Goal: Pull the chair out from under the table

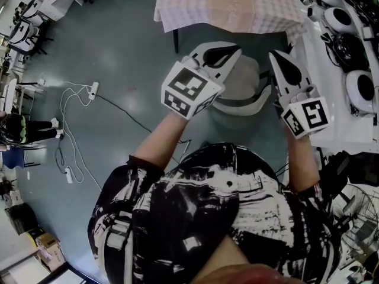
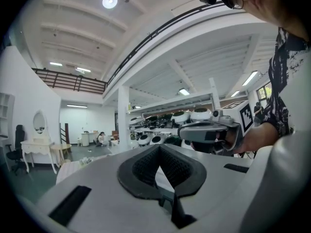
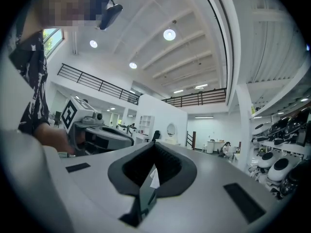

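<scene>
Chair (image 1: 244, 83), pale and curve-backed at centre frame just below the checked-cloth table (image 1: 195, 5), lies between the left gripper (image 1: 232, 51) and right gripper (image 1: 277, 57), both closed on nothing; they should probably open, clamp its backrest, then draw straight back.

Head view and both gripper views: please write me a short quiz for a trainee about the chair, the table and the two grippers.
1. True or false: the left gripper is shut on the chair.
2. What covers the table? A) a checked cloth B) a sheet of glass C) a pile of boxes
3. Fill in: the jaws of the right gripper stand ____, with nothing between them.

Key:
1. False. It is shut on nothing and only hangs above the chair.
2. A
3. shut
</scene>
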`<state>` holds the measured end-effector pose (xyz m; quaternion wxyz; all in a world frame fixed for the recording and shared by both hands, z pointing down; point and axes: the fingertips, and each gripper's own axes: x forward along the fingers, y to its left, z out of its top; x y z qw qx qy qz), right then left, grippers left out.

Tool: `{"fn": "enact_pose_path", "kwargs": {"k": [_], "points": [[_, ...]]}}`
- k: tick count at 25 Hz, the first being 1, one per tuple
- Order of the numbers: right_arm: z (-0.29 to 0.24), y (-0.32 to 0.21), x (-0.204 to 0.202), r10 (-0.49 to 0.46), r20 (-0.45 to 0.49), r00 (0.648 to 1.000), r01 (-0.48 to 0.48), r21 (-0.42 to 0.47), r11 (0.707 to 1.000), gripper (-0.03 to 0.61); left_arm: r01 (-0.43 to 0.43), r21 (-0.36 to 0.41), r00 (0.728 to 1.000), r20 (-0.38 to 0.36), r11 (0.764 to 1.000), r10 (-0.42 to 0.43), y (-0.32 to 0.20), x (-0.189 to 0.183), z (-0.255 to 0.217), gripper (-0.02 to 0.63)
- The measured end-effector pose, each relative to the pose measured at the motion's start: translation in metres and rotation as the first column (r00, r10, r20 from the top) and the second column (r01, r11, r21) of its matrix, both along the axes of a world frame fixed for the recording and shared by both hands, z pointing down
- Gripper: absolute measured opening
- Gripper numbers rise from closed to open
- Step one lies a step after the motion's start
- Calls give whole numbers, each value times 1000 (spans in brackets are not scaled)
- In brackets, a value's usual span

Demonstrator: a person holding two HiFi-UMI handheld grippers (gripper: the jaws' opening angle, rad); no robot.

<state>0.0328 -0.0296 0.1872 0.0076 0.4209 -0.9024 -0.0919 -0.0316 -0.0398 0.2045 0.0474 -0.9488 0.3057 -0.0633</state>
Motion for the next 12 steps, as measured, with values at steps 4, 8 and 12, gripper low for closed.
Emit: {"fn": "enact_pose_path", "kwargs": {"k": [4, 8, 12], "points": [[1, -1, -1, -1, -2, 1000, 1, -1, 1000, -2, 3, -2, 1000, 3, 1000, -3, 0, -1, 1, 0], [2, -3, -1, 0, -7, 1000, 0, -2, 1000, -2, 4, -5, 1000, 6, 1000, -4, -2, -3, 3, 0], [3, -4, -1, 0, -11, 1000, 0, -5, 1000, -2, 3, -7, 1000, 11, 1000, -3, -2, -2, 6, 0]]}}
